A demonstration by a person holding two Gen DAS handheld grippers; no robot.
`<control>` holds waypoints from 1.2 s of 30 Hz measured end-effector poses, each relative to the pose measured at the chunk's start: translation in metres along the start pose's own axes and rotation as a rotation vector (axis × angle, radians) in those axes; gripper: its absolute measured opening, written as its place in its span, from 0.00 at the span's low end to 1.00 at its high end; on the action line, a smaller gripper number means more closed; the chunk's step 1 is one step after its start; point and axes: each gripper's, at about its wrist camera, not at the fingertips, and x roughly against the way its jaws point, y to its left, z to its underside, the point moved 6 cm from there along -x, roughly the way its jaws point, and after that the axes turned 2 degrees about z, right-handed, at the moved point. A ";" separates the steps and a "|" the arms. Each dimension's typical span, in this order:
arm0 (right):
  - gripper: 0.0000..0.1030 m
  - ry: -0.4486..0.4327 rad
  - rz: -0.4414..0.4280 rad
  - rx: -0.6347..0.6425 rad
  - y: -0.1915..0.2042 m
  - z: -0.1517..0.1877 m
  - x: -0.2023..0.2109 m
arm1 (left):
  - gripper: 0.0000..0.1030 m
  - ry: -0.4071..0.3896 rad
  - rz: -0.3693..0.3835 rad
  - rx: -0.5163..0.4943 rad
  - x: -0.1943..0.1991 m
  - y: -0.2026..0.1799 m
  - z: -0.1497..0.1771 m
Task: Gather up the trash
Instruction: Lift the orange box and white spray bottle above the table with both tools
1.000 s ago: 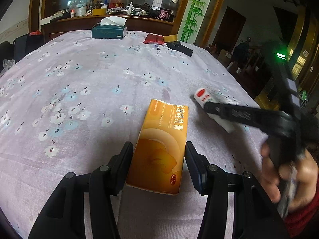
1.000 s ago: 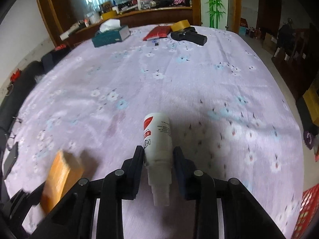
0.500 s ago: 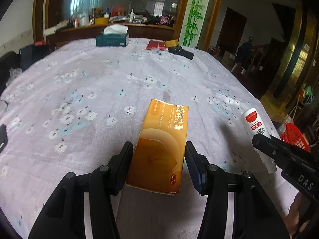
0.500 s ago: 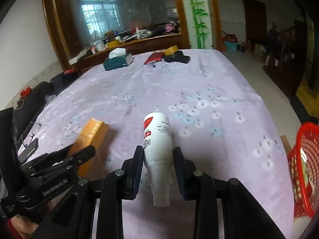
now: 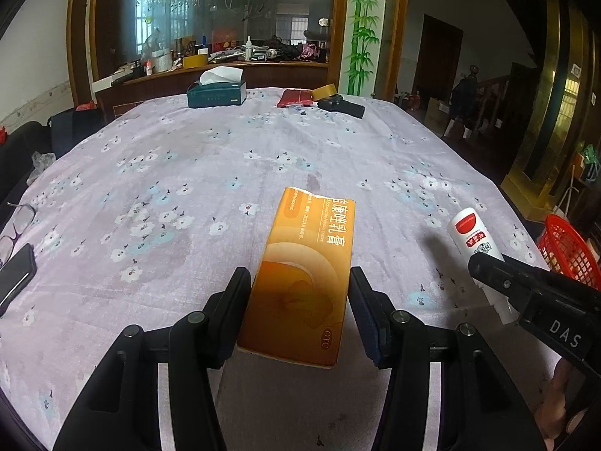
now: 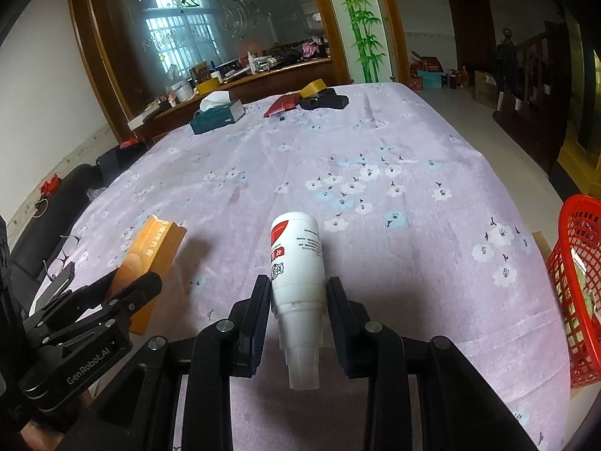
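My left gripper [image 5: 299, 293] is shut on an orange medicine box [image 5: 304, 278] with Chinese print and holds it above the flowered tablecloth. The box also shows at the left of the right wrist view [image 6: 150, 263]. My right gripper [image 6: 298, 293] is shut on a white bottle with a red label [image 6: 298, 263], held lying along the fingers, cap end toward the camera. The bottle shows in the left wrist view [image 5: 475, 238] at the right, above the table's edge. A red mesh basket [image 6: 574, 285] stands off the table's right edge, with something greenish inside.
The purple flowered tablecloth [image 5: 188, 173] covers a large table. At the far end lie a green tissue box [image 5: 217, 94], a red pouch [image 5: 295, 98], a tape roll [image 5: 325, 92] and a black case [image 5: 343, 107]. A phone [image 5: 15, 274] and glasses [image 5: 17, 221] lie at the left edge.
Both grippers have lifted and pulled back toward the table's near right side with their loads. The red basket has come into view on the right.
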 end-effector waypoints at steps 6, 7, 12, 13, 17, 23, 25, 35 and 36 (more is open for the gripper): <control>0.32 -0.005 -0.005 0.002 0.000 0.000 0.000 | 0.50 0.000 0.001 -0.001 0.000 -0.001 0.000; 0.32 -0.011 -0.006 0.011 0.002 0.001 0.001 | 0.50 0.001 0.002 -0.002 0.000 -0.001 0.000; 0.32 -0.030 0.013 0.037 0.006 0.002 0.004 | 0.50 0.001 0.006 -0.002 -0.002 -0.001 0.000; 0.32 -0.030 0.015 0.037 0.006 0.002 0.004 | 0.50 0.002 0.003 -0.001 -0.001 -0.001 0.000; 0.32 -0.032 0.017 0.037 0.005 0.002 0.004 | 0.50 0.003 0.004 -0.001 -0.002 -0.001 0.000; 0.32 -0.031 0.021 0.040 0.005 0.002 0.005 | 0.50 0.002 0.004 -0.002 -0.001 -0.001 0.000; 0.32 -0.031 0.019 0.041 0.005 0.002 0.005 | 0.50 0.002 0.004 -0.001 -0.001 -0.001 0.000; 0.32 -0.028 0.025 0.042 0.005 0.003 0.004 | 0.50 0.002 0.005 -0.001 -0.001 0.000 0.000; 0.32 -0.029 0.024 0.041 0.005 0.003 0.004 | 0.50 0.001 0.005 0.000 -0.001 0.000 0.000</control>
